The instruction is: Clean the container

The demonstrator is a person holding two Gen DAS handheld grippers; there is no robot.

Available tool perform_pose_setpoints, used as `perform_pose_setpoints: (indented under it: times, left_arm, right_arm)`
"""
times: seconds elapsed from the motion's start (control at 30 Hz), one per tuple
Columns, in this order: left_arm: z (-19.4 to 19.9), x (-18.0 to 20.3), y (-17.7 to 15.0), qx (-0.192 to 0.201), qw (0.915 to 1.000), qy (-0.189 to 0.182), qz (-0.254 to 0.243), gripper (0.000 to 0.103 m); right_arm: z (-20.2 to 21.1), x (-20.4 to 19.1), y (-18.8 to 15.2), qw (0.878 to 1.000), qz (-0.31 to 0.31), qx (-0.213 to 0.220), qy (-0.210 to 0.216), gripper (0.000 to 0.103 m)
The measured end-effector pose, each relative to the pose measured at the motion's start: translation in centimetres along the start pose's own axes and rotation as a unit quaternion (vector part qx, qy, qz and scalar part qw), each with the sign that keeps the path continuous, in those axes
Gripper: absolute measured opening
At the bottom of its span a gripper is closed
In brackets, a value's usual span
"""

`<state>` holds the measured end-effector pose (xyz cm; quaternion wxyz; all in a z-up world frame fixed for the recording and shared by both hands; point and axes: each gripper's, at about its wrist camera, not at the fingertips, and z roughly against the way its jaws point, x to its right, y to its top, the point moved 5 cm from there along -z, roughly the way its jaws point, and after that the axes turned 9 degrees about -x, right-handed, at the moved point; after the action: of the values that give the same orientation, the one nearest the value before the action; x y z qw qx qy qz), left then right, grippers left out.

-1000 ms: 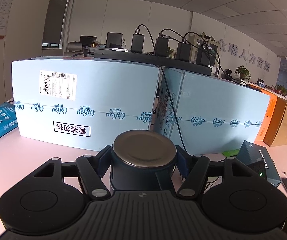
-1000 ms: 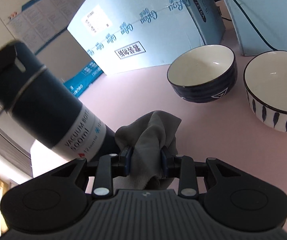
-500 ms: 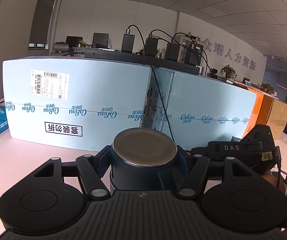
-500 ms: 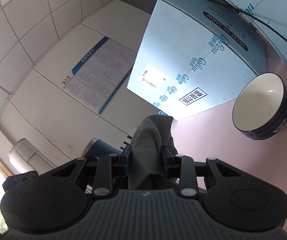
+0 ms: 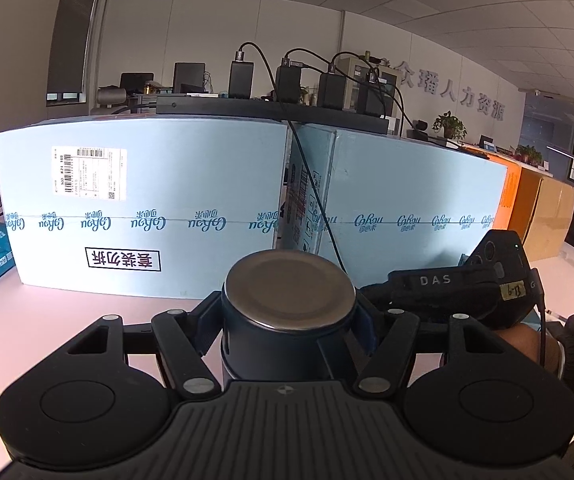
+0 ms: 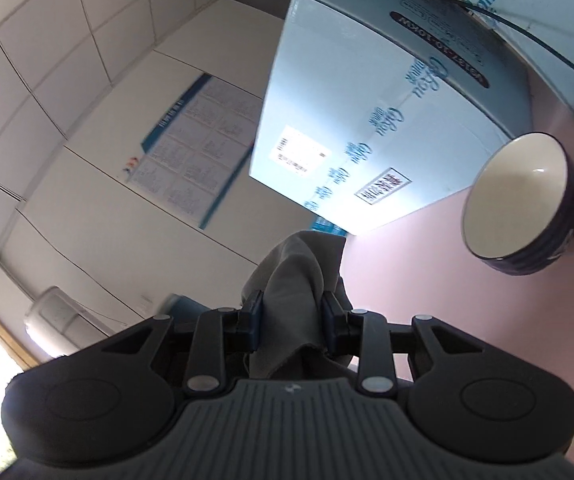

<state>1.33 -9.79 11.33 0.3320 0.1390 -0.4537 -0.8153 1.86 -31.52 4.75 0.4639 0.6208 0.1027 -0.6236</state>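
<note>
On the left, my left gripper (image 5: 289,320) clamps the dark bottle (image 5: 287,312) base-up above the bench (image 5: 47,320); any loosening would drop it. On the right, my right gripper (image 6: 291,316) pinches the grey cloth (image 6: 299,276), tilted off the bottle; the loose folds could slip free, or a wide swing could strike the near bowl (image 6: 527,208).

Ahead of the left gripper, the pale blue carton (image 5: 143,208) carries a repeated "CoRou" tape line, upside down, and a boxed label (image 5: 123,259) reading 套装勿拆, also inverted. To its right, a black device (image 5: 459,286) reads "DAS". Wall lettering (image 5: 449,88) reads 人力资源.
</note>
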Motion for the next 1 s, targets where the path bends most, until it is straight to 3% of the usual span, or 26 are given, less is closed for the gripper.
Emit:
perform_pose_setpoints:
  times: [0.27, 0.5, 0.67, 0.83, 1.0]
  left_arm:
    - [-0.4, 0.6, -0.2, -0.007, 0.9998, 0.005, -0.016, 0.061]
    - [-0.4, 0.5, -0.2, -0.007, 0.9998, 0.003, -0.016, 0.061]
    - [-0.4, 0.5, -0.2, -0.007, 0.9998, 0.001, -0.017, 0.061]
    - [-0.4, 0.5, -0.3, -0.007, 0.9998, 0.004, -0.020, 0.061]
    - [-0.4, 0.4, -0.2, -0.008, 0.9998, -0.001, -0.016, 0.061]
  right_arm:
    - [-1.1, 4.0, -2.9, 0.991, -0.010, -0.053, -0.122, 0.033]
    - [-0.9, 5.6, -4.1, 0.988, -0.034, -0.070, -0.134, 0.033]
    - [-0.7, 3.7, -2.4, 0.994, -0.018, -0.060, -0.088, 0.033]
    - [-0.1, 0.4, 0.0, 0.999, 0.016, -0.031, -0.002, 0.033]
    - [0.2, -1.6, 1.5, 0.996, 0.032, -0.004, 0.081, 0.033]
